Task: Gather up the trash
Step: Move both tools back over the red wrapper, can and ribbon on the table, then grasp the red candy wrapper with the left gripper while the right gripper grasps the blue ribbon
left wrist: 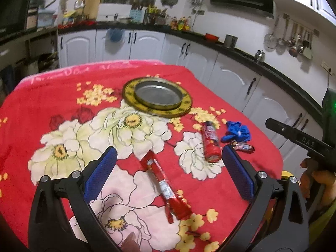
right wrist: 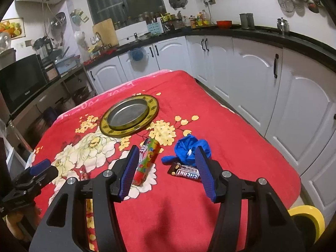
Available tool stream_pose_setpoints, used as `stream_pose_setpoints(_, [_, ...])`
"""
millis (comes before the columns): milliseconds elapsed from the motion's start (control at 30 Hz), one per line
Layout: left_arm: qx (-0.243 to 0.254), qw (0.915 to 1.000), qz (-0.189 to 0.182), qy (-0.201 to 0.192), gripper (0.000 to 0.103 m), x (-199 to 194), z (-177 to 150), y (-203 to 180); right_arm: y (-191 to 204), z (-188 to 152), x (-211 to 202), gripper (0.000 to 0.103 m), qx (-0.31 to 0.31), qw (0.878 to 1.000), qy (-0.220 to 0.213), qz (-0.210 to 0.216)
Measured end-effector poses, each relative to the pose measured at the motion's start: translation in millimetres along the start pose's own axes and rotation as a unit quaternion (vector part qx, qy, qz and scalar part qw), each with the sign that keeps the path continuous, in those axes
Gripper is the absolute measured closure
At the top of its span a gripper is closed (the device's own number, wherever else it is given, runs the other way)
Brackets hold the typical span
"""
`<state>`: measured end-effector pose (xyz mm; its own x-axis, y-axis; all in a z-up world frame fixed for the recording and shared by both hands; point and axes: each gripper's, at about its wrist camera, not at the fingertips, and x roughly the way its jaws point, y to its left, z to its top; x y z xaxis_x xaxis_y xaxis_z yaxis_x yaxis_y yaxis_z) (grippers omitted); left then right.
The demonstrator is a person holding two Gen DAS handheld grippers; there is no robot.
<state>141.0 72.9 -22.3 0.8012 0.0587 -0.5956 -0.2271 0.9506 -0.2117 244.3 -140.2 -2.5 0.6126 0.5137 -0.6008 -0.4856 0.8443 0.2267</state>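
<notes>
I'm holding both my left gripper and right gripper wide, empty, nearer me than the round tin tray; the blue crumple is possibly a glove.

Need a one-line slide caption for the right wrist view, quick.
Open right tool hovers over a dark candy wrapper beside a crumpled blue glove on the red floral cloth.
</notes>
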Motion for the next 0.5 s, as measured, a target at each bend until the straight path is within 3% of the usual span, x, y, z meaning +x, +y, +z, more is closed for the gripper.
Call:
stream_pose_setpoints(300, [-0.032, 0.9979, -0.009, 0.055, 0.011, 35, -11, 14, -21, -1, 48, 0.05, 0.004, 0.999, 0.039, -0.027])
stream_pose_setpoints(500, [-0.036, 0.9968, -0.011, 0.07, 0.011, 48, -16, 13, -37, -6, 79, 0.05, 0.029, 0.997, 0.062, -0.036])
